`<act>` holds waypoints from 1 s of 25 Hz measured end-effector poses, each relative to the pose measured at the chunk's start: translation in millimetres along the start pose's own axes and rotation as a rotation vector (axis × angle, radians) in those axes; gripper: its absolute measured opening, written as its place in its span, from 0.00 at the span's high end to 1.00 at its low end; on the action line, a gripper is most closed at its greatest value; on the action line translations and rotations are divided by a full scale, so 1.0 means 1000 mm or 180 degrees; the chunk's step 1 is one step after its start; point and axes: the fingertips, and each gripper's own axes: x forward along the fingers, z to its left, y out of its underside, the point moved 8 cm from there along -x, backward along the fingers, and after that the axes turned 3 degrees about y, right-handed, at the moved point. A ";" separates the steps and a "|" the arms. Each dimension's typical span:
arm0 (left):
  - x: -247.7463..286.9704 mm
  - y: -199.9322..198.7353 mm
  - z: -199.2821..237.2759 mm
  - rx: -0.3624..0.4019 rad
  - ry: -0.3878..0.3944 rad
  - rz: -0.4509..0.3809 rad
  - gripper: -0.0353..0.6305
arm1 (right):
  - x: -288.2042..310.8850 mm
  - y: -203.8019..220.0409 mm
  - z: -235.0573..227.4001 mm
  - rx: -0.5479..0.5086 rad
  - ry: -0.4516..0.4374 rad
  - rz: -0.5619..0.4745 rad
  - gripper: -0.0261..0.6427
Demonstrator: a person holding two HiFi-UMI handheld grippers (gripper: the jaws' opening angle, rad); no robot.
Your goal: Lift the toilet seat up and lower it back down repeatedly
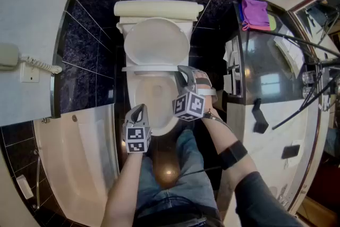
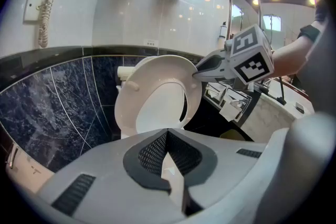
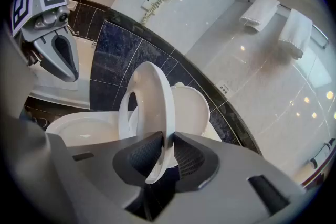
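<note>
The white toilet seat (image 3: 157,107) stands raised, tilted short of the upright lid (image 3: 191,107) behind it, above the open bowl (image 3: 79,131). My right gripper (image 3: 164,139) is shut on the seat's rim at its right side; in the head view the right gripper (image 1: 183,70) sits at the bowl's right edge. The left gripper view shows the seat (image 2: 157,68) as a ring with the right gripper (image 2: 197,73) on its edge. My left gripper (image 1: 141,108) hovers over the bowl's front left, shut and empty, apart from the seat.
A cistern (image 1: 156,9) backs the toilet against dark tiles. A bathtub (image 1: 79,157) runs along the left, with a wall phone (image 1: 10,56) above it. A vanity counter (image 1: 271,77) with a purple cloth (image 1: 255,12) stands right. The person's leg (image 1: 180,167) is before the bowl.
</note>
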 end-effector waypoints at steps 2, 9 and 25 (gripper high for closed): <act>0.000 0.008 0.000 0.0002 0.0033 0.0011 0.95 | -0.013 0.004 0.016 -0.0010 0.0027 0.0008 0.83; 0.000 0.036 0.000 -0.0026 0.0121 0.0073 0.95 | -0.048 0.014 0.074 -0.0167 0.0048 0.0074 0.83; 0.009 0.082 -0.013 -0.0010 0.0302 0.0068 0.95 | -0.090 0.047 0.185 -0.0515 -0.0187 0.0321 0.81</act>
